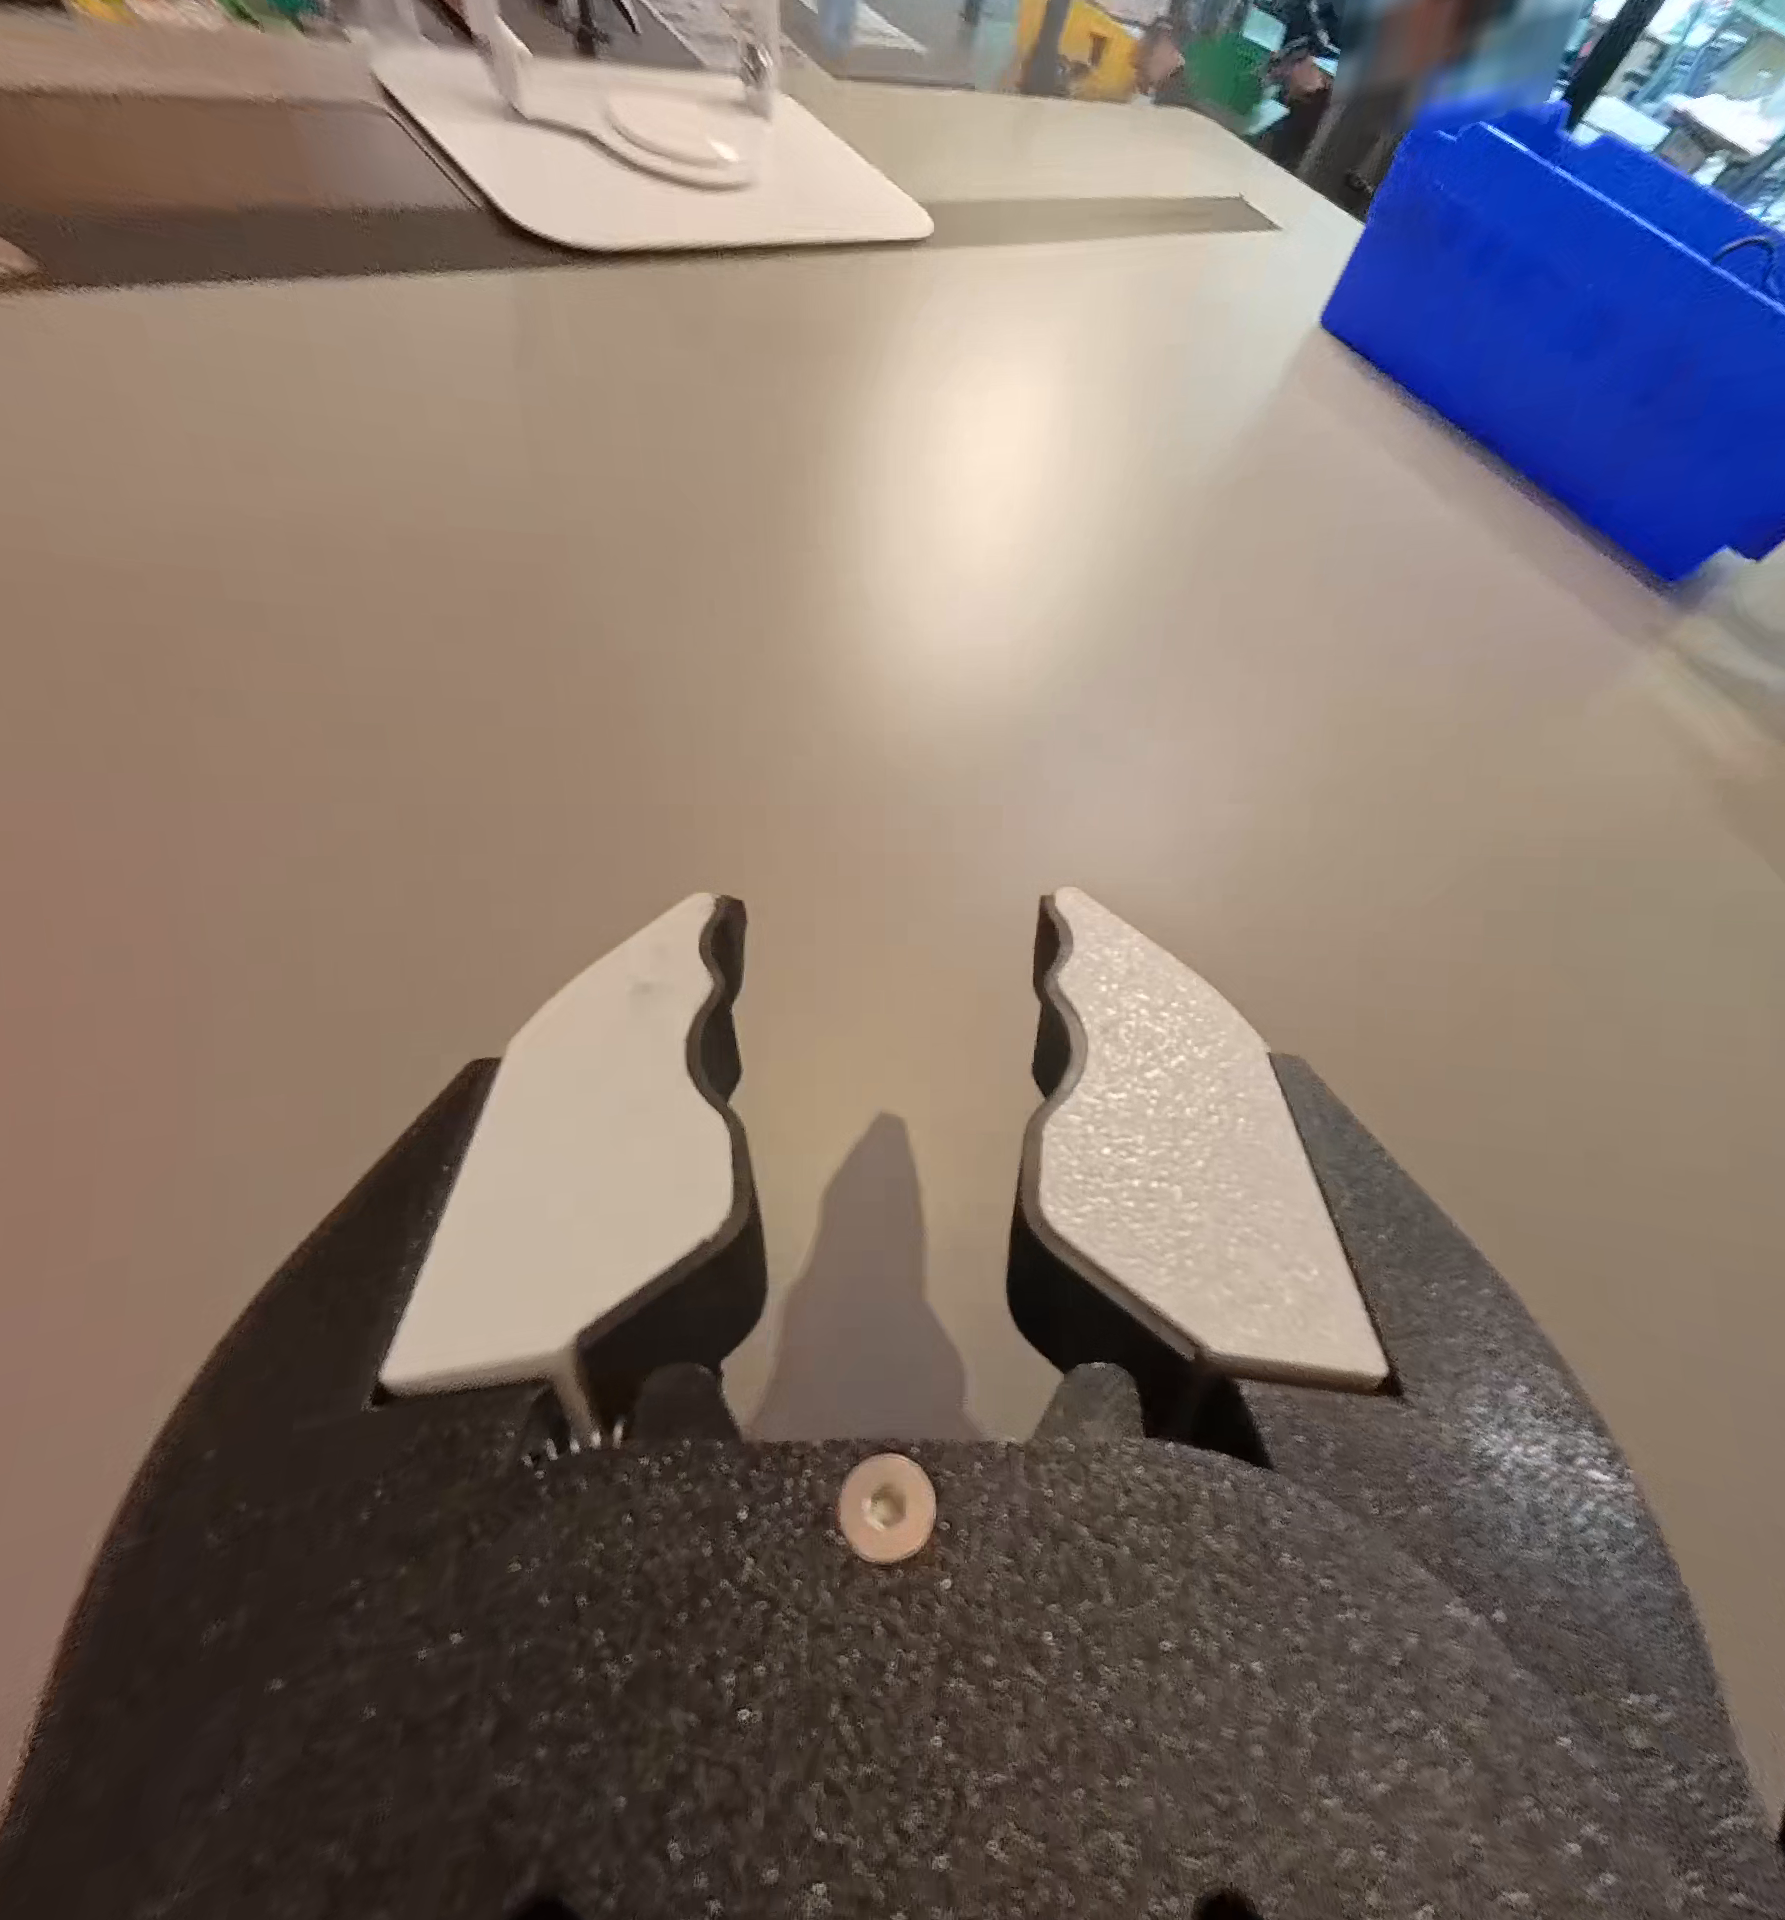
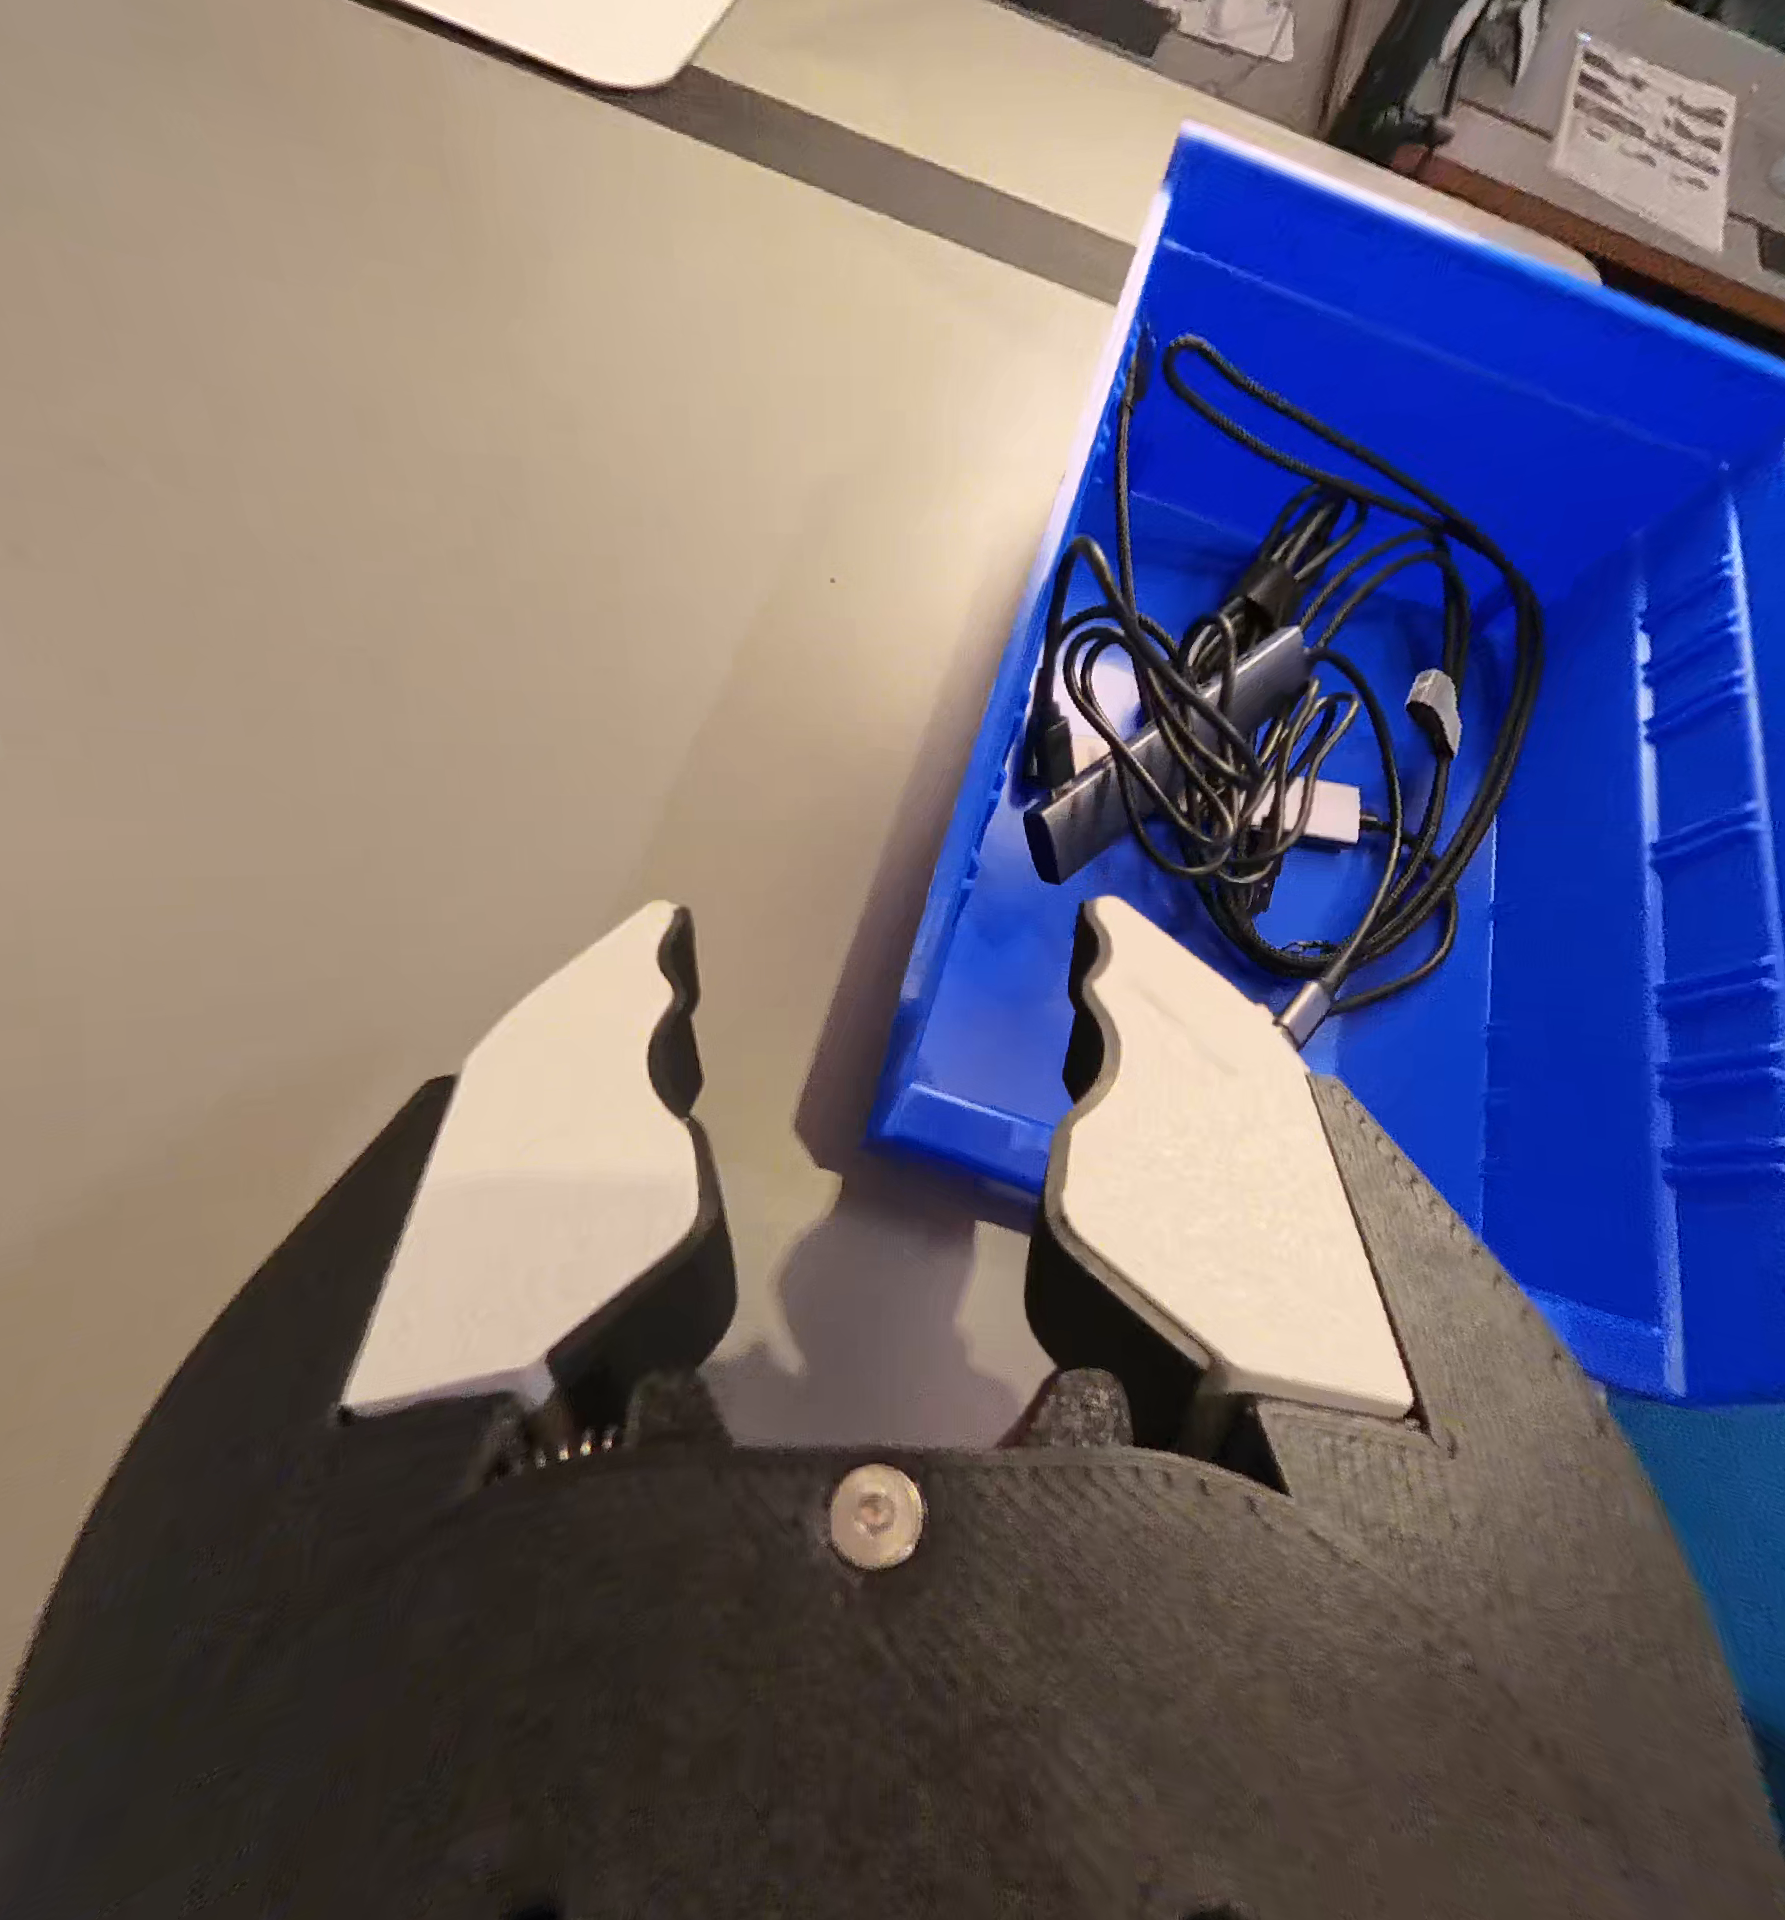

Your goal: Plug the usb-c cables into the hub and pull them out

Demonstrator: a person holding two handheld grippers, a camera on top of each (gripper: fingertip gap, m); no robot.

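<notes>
Blue bin (image 2: 1553,852) with all our gear tangled up inside, nothing grabbed.

We see the grey stick-shaped hub (image 2: 1158,727) lying slantwise on the bin floor, buried under a messy knot of thin black usb-c cables (image 2: 1335,665) with grey plugs poking out. Our right gripper (image 2: 883,920) hangs over the bin's near-left corner, jaws apart and empty. Our left gripper (image 1: 888,909), also spread and empty, sits over bare beige table (image 1: 659,582), well left of the bin.

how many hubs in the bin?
2 visible. A grey hub lies diagonally in the blue bin, under the black cables. A white hub is just right of it, mostly buried. The tangle may hide more.
</notes>
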